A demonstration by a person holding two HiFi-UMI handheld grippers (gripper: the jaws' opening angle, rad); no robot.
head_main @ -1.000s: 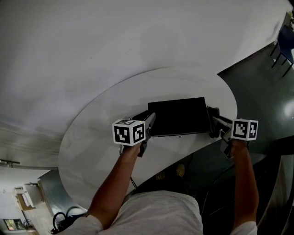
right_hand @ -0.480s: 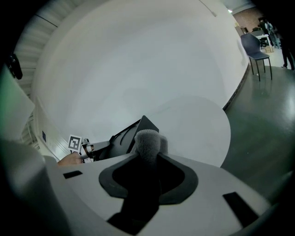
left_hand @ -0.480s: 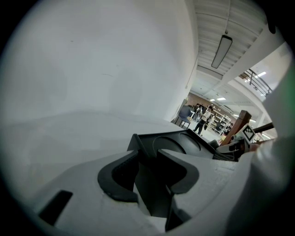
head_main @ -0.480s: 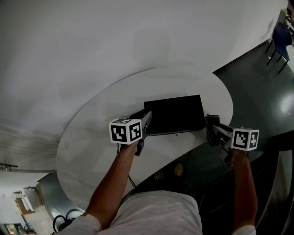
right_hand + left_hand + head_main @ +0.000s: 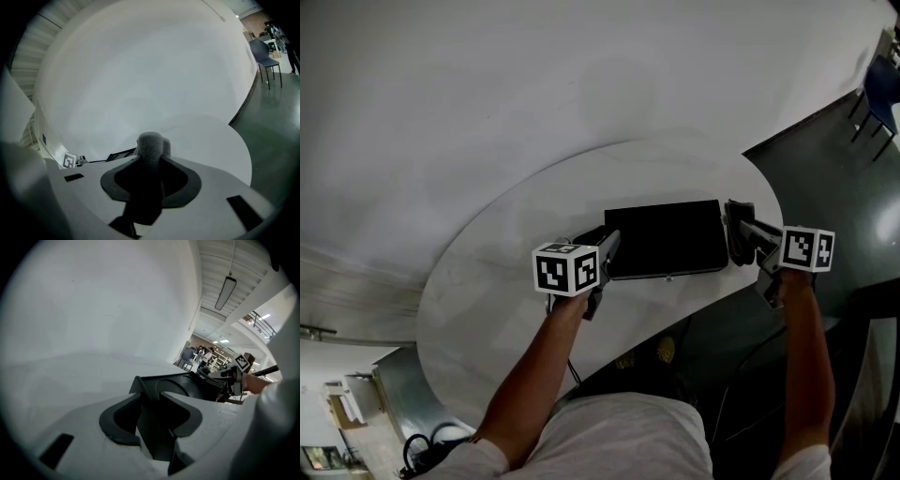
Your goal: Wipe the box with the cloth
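A flat black box (image 5: 666,238) lies on the round white table (image 5: 506,272). My left gripper (image 5: 607,246) grips the box's left edge; in the left gripper view the box (image 5: 187,385) sits clamped between the jaws of this gripper (image 5: 151,411). My right gripper (image 5: 739,231) is at the box's right edge, shut on a dark grey cloth (image 5: 738,229). In the right gripper view the cloth (image 5: 150,150) sticks up out of the gripper (image 5: 151,180), with the box (image 5: 119,155) low at the left.
The table stands against a curved white wall (image 5: 534,84). Dark floor (image 5: 825,169) lies to the right, with a blue chair (image 5: 881,80) at the far right. The table's rim runs just below the box, near my arms.
My right gripper with the cloth first dropped back from the box's right edge, then moved up along that edge toward the box's far right corner. The left gripper held still.
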